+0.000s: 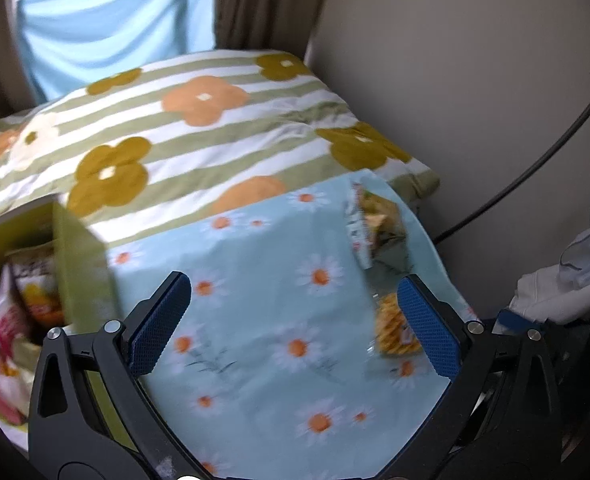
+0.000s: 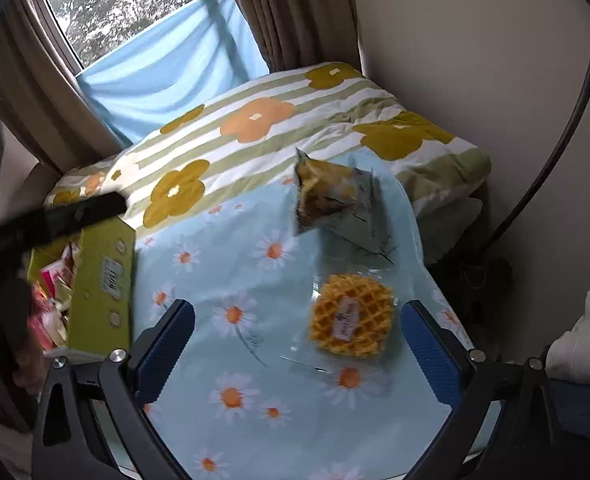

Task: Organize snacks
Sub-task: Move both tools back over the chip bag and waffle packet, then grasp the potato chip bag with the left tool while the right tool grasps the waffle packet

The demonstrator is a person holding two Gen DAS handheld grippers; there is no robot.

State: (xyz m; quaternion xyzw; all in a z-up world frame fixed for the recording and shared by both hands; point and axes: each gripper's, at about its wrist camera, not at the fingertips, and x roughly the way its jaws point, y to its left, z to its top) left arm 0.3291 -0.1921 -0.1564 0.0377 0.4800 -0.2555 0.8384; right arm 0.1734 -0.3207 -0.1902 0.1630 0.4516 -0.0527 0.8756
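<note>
In the left wrist view, the left gripper point(image 1: 295, 320) is held wide apart over the daisy cloth point(image 1: 263, 280), nothing being gripped; a green box point(image 1: 81, 264) of snack packets is seen at left; a waffle packet point(image 1: 395, 332) lies just inside the right finger; a green snack bag point(image 1: 375, 228) lies beyond.

In the right wrist view, the right gripper point(image 2: 299, 344) is likewise spread and empty; the waffle packet point(image 2: 351, 316) is seen between its fingers on the cloth point(image 2: 235, 260); the snack bag point(image 2: 331, 196) lies farther off; the box point(image 2: 103, 280) stands at left.

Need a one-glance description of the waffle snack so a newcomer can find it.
On the daisy-print blue cloth, right of the green box, two packets lie loose. The waffle is the nearer one: a round golden grid in clear wrap, unlike the crumpled printed bag behind it.
</note>
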